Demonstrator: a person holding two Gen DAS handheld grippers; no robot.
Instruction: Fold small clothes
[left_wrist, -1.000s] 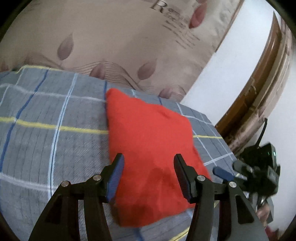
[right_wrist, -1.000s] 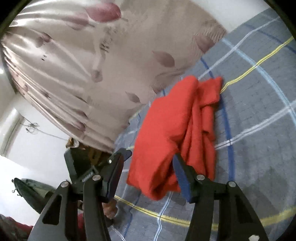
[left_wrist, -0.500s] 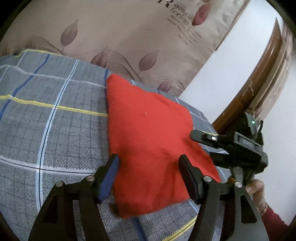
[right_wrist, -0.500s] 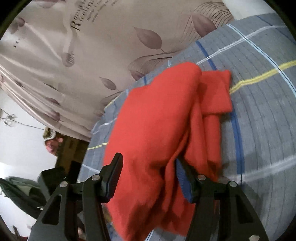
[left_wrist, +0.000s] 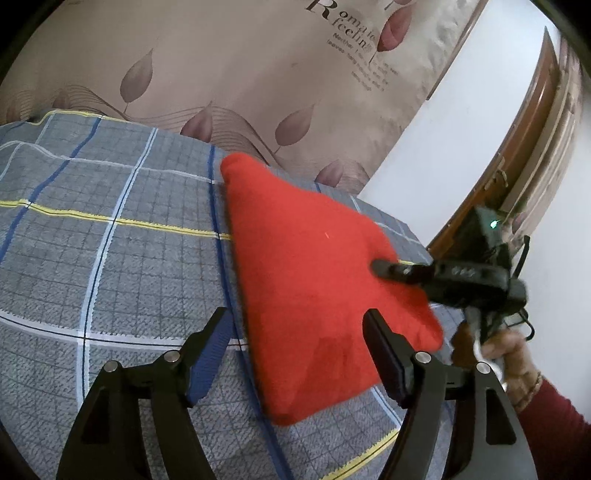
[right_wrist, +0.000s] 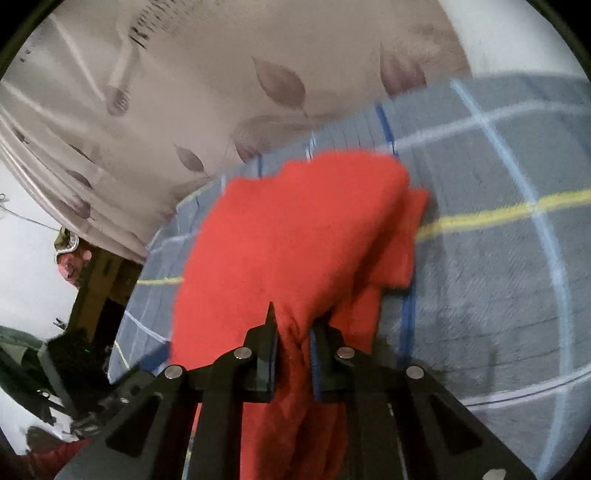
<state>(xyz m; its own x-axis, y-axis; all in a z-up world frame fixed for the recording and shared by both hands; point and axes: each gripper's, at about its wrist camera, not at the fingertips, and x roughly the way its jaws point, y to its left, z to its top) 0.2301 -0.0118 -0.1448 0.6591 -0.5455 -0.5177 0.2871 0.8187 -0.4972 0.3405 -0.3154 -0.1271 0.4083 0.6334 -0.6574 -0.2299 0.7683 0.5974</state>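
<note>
Left wrist view: the red garment (left_wrist: 310, 280) lies folded on the bed (left_wrist: 110, 258), a checked grey cover with blue, white and yellow lines; taking the garment as the landmark, its far corner points toward the leaf-patterned curtain (left_wrist: 258, 74) and its near corner lies between the jaws of the left gripper (left_wrist: 297, 332); those jaws stand wide and are opening, the blue-padded finger just off the garment's left edge and the other finger over the cloth near its right edge, neither pressing on it; to the left of the garment the bed cover runs broad and bare; to its right the bed's edge comes soon, with a white wall (left_wrist: 443, 129) and a brown door frame (left_wrist: 524, 155) beyond; the right gripper (left_wrist: 380, 266) reaches in from that side and meets the garment's right edge, carried by a hand (left_wrist: 506, 354) in a dark red sleeve; right wrist view: the right gripper (right_wrist: 293, 332) has its jaws narrow and closing, pinching a bunched fold of the garment (right_wrist: 295, 240) between the pads; beyond the pinch the cloth humps up, with a loose flap lying off its right edge against a blue line; right of the garment the bed (right_wrist: 498, 277) lies open, while left of it the bed edge drops away near the curtain (right_wrist: 221, 74)
</note>
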